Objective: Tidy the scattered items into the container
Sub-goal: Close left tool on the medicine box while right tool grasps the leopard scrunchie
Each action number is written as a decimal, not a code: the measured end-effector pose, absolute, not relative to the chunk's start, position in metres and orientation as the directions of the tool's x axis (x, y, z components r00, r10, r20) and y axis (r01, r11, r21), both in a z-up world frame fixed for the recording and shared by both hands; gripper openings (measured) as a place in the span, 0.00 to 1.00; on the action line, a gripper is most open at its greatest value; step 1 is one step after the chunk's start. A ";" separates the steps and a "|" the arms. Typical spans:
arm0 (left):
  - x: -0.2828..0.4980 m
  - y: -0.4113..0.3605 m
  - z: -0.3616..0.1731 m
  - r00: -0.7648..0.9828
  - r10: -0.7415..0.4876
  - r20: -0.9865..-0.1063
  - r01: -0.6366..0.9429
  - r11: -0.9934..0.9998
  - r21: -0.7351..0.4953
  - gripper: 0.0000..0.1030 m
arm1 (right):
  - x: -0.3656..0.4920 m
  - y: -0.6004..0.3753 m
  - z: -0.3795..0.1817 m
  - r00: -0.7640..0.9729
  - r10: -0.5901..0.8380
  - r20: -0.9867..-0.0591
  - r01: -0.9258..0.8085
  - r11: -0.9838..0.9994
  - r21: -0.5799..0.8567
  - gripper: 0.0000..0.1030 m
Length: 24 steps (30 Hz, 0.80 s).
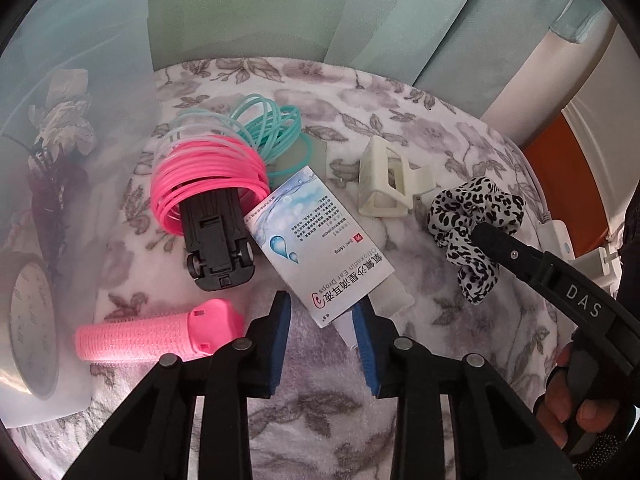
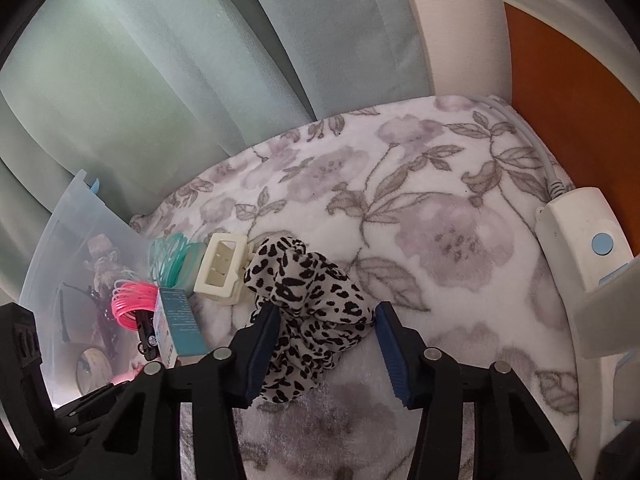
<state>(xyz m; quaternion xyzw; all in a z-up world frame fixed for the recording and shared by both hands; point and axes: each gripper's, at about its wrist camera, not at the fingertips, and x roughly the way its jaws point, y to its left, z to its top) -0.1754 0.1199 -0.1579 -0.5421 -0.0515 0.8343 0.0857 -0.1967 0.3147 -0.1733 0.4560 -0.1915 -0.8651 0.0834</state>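
My left gripper (image 1: 323, 306) is shut on the near corner of a white and blue ear drops box (image 1: 316, 240), which is tipped up off the floral blanket (image 1: 400, 112). My right gripper (image 2: 326, 310) is shut on a black and white leopard scrunchie (image 2: 304, 288), bunched between its blue pads. In the left wrist view one of the right gripper's fingers (image 1: 504, 248) lies across the scrunchie (image 1: 472, 208). The clear plastic container (image 1: 80, 128) stands at the left and holds a tape roll (image 1: 28, 320) and a dark hair piece. In the right wrist view the container (image 2: 60, 240) is at far left.
Loose on the blanket lie pink rings (image 1: 208, 176), teal rings (image 1: 272, 128), an upturned black toy car (image 1: 218, 240), a pink hair roller (image 1: 160, 336) and a cream claw clip (image 1: 388, 184). A white power strip (image 2: 580, 240) lines the right edge. Green curtains hang behind.
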 end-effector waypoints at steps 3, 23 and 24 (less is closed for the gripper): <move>-0.170 0.112 -0.154 -0.390 0.198 -0.899 -0.093 -0.980 -0.176 0.25 | -0.193 0.319 -0.170 -0.572 -0.325 -0.753 -0.029 -0.910 0.415 0.43; -0.169 0.138 -0.134 -0.371 0.230 -0.900 -0.165 -0.970 -0.180 0.65 | -0.179 0.335 -0.165 -0.581 -0.342 -0.739 -0.013 -0.903 0.429 0.43; -0.171 0.138 -0.137 -0.368 0.223 -0.903 -0.154 -0.972 -0.178 0.65 | -0.179 0.335 -0.163 -0.583 -0.342 -0.737 -0.009 -0.904 0.427 0.45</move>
